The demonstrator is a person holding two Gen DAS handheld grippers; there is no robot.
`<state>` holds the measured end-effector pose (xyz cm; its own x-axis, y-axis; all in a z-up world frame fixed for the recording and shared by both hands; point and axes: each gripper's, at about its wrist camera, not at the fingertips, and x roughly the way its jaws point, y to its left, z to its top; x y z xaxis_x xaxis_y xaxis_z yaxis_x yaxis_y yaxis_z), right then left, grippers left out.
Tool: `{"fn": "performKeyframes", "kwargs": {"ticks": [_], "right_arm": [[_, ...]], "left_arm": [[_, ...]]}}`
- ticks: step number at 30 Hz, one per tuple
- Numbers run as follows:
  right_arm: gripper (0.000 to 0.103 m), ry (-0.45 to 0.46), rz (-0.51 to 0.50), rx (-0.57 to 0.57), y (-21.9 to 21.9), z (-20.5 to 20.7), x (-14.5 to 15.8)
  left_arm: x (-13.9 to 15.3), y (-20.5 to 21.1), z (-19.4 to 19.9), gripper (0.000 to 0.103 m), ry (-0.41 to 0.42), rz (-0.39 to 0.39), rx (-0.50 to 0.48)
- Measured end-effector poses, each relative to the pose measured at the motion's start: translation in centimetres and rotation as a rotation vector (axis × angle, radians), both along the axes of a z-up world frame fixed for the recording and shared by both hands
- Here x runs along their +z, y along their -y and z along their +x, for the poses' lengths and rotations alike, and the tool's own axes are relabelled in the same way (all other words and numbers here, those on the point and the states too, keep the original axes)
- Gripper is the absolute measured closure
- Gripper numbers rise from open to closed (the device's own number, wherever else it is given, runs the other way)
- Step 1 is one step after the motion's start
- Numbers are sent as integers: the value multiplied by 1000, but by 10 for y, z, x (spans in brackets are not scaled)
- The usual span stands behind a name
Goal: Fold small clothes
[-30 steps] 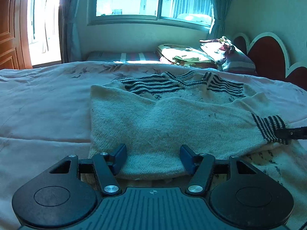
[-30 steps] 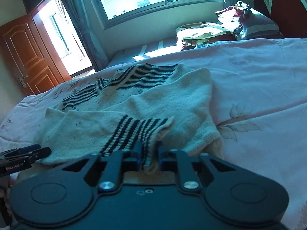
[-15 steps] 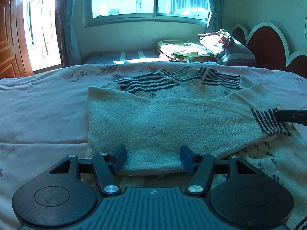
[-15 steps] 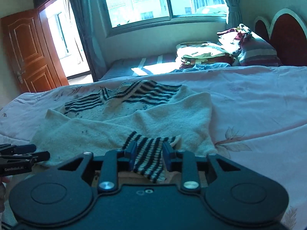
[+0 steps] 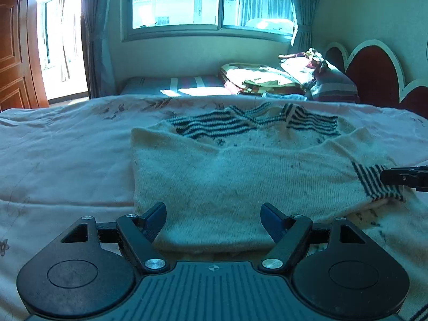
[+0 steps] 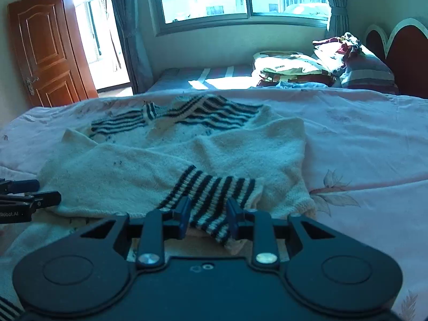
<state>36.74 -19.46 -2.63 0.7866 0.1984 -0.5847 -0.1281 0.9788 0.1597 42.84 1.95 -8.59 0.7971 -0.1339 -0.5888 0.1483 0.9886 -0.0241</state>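
Right wrist: my right fingers (image 6: 208,215) have just been opening, striped cuff (image 6: 211,196) loose between. Left fingers (image 5: 213,218) widening, released. Sweater (image 5: 240,182) sleeve-fold done; body folds remain.

Folded bedding (image 5: 256,79) and pillow (image 5: 331,85) lie beneath the window (image 5: 208,0).

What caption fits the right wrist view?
Right tool open astride the sweater's striped cuff on the bed.
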Motion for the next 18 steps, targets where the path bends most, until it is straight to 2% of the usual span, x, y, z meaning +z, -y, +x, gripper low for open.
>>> {"fn": "performKeyframes", "kwargs": {"ticks": [4,7,8,11,13,16,18], "right_arm": [[74,-21,-24,31,-29,37,0],[77,-81,-85,40,-37,57,-18],[77,-76,-89,26,-31,57,-21],[74,-78,-64,-75,5,49,-21],[73,-83,4,-73,21,47,-26],[70,-78,-58,-59,9,49,-25],[70,-69,-63,-53,6,43,-18]], "left_arm": [[8,24,40,26,11,10,-47],[-9,34,70,26,-65,20,-56],[-16,32,74,26,-78,40,-58],[-16,10,65,26,-51,45,-1],[-21,-2,64,26,-72,33,26],[-21,5,65,26,-68,77,30],[-13,11,61,26,-63,90,33]]}}
